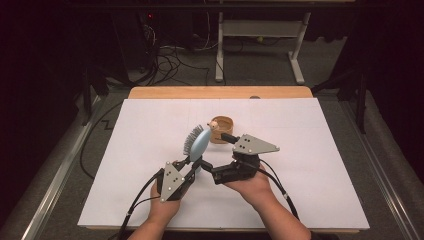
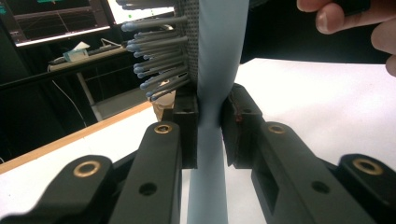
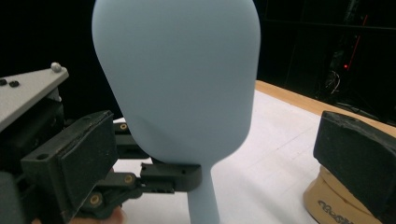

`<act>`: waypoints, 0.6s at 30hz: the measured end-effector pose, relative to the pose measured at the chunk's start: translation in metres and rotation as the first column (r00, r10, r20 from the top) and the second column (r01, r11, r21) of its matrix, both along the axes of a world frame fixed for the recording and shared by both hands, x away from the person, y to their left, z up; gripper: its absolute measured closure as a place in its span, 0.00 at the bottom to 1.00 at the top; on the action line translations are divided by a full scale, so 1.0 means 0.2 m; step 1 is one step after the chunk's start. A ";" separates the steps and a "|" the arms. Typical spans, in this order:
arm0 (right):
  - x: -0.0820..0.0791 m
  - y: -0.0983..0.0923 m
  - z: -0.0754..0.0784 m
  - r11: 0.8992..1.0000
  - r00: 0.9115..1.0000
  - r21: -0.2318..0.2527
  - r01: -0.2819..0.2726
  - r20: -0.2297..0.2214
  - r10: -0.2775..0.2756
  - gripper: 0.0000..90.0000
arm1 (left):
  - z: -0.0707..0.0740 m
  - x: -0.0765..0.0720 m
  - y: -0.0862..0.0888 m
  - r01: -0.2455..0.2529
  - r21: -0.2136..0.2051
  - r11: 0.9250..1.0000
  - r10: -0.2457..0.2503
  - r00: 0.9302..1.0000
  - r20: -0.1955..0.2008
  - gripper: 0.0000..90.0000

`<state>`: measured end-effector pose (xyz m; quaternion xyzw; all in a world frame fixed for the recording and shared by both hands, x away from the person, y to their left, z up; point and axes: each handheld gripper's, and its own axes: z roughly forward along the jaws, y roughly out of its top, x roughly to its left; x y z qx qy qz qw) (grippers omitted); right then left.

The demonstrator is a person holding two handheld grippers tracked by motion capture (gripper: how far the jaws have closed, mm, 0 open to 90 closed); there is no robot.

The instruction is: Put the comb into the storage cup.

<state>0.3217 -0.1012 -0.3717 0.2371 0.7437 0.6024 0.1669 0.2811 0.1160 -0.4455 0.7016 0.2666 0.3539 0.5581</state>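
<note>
The left gripper has its pads clamped on the narrow neck of the pale blue hairbrush, just below the paddle head, holding it above the white table near the middle. The right gripper stands with its jaws apart on either side of the brush head, touching nothing. The grip sits on a slim, smooth stem, so the brush could pivot or slip between the pads if the right gripper knocks the head while closing in. The brush's long axis runs upward and away from the person, the head tilted toward the far right and the bristles facing left. A small wooden cup stands just beyond it and could be tipped.
</note>
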 end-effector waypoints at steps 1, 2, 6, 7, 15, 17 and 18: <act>0.00 0.00 0.00 1.000 1.000 -0.001 -0.002 0.001 0.002 0.00 | 0.00 0.00 0.00 0.002 0.002 1.000 -0.002 1.000 -0.002 0.86; 0.00 0.01 0.00 1.000 1.000 -0.001 -0.002 0.001 0.002 0.00 | 0.00 0.00 0.00 0.002 0.003 1.000 -0.002 1.000 -0.005 0.86; 0.00 0.02 0.01 1.000 1.000 0.013 -0.006 -0.004 0.006 0.00 | 0.00 0.00 0.00 -0.004 0.004 1.000 0.004 1.000 -0.008 0.86; 0.00 0.03 0.01 1.000 1.000 0.016 -0.007 -0.005 0.007 0.00 | 0.00 0.00 0.00 -0.002 0.006 1.000 0.002 1.000 -0.009 0.86; 0.00 0.04 0.02 0.999 1.000 0.037 -0.014 -0.001 0.014 0.00 | -0.01 0.00 -0.02 -0.001 0.022 1.000 0.001 1.000 -0.008 0.86; 0.00 0.05 0.03 0.999 1.000 0.041 -0.012 -0.001 0.012 0.00 | -0.01 0.00 -0.03 -0.003 0.023 1.000 0.003 1.000 -0.005 0.86; 0.00 0.05 0.03 0.999 1.000 0.045 -0.010 0.001 0.010 0.00 | -0.01 0.00 -0.03 -0.002 0.025 1.000 0.003 1.000 -0.006 0.86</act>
